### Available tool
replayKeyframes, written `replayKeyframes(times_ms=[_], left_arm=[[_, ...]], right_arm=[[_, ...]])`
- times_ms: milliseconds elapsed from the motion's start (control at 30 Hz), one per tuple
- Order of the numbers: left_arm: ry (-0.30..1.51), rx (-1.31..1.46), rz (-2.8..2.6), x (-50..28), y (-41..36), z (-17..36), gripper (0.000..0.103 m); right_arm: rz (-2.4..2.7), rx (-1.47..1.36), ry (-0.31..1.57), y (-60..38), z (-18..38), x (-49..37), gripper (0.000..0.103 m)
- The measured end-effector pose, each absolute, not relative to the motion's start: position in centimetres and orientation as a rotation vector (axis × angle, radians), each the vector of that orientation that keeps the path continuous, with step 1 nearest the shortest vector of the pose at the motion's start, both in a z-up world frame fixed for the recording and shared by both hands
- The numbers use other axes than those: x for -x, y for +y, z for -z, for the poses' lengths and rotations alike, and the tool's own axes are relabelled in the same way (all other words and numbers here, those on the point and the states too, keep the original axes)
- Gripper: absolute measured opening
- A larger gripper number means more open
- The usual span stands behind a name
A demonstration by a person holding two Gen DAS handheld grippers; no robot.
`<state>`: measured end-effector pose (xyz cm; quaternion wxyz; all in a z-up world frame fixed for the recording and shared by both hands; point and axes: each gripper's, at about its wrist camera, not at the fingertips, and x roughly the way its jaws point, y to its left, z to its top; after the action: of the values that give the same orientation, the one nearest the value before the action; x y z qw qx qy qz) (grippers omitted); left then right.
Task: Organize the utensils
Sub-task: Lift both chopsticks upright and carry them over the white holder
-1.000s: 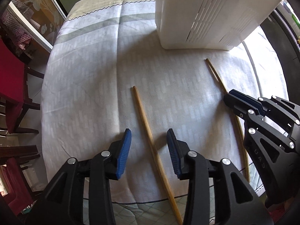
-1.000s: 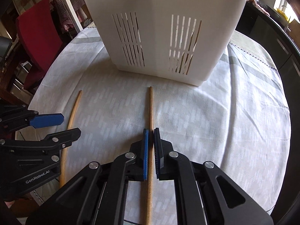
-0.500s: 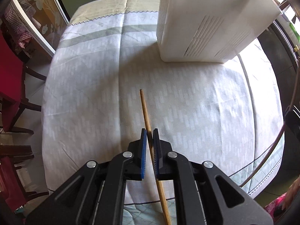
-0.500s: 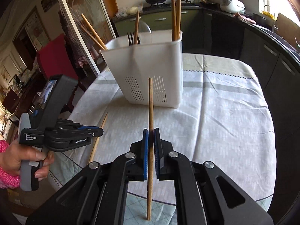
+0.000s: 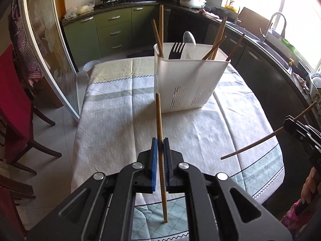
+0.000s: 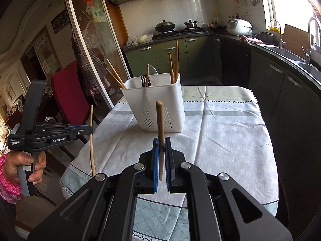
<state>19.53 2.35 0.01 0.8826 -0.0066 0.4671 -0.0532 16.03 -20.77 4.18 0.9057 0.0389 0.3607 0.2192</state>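
My left gripper (image 5: 158,143) is shut on a wooden chopstick (image 5: 159,118) and holds it above the table, pointing toward the white slotted utensil holder (image 5: 188,84). My right gripper (image 6: 161,143) is shut on a second wooden chopstick (image 6: 160,118), also lifted, in front of the holder (image 6: 158,104). The holder stands on the table and contains several chopsticks, a black fork (image 5: 176,49) and a spoon (image 5: 189,38). The right gripper with its chopstick (image 5: 260,140) shows at the right of the left wrist view; the left gripper (image 6: 86,130) with its chopstick (image 6: 91,140) shows at the left of the right wrist view.
The table has a pale patterned cloth (image 5: 120,124). Red chairs (image 5: 14,108) stand to the left of it. A glass sliding door (image 5: 50,46) and green kitchen cabinets (image 5: 114,30) lie beyond; a dark counter with a sink (image 5: 270,40) runs along the right.
Both grippers have risen from the table with their chopsticks and tilted up to face the holder. One second ago the left gripper was open around its chopstick; it has shut on it.
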Motion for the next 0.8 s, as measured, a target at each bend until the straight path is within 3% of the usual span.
replayKeyframes(times_ms=[800], left_arm=[[0.759, -0.056, 0.160, -16.9, -0.1, -5.9, 0.006]], right_arm=[[-0.492, -0.063, 0.657, -21.4, -8.2, -14.1, 0.007]])
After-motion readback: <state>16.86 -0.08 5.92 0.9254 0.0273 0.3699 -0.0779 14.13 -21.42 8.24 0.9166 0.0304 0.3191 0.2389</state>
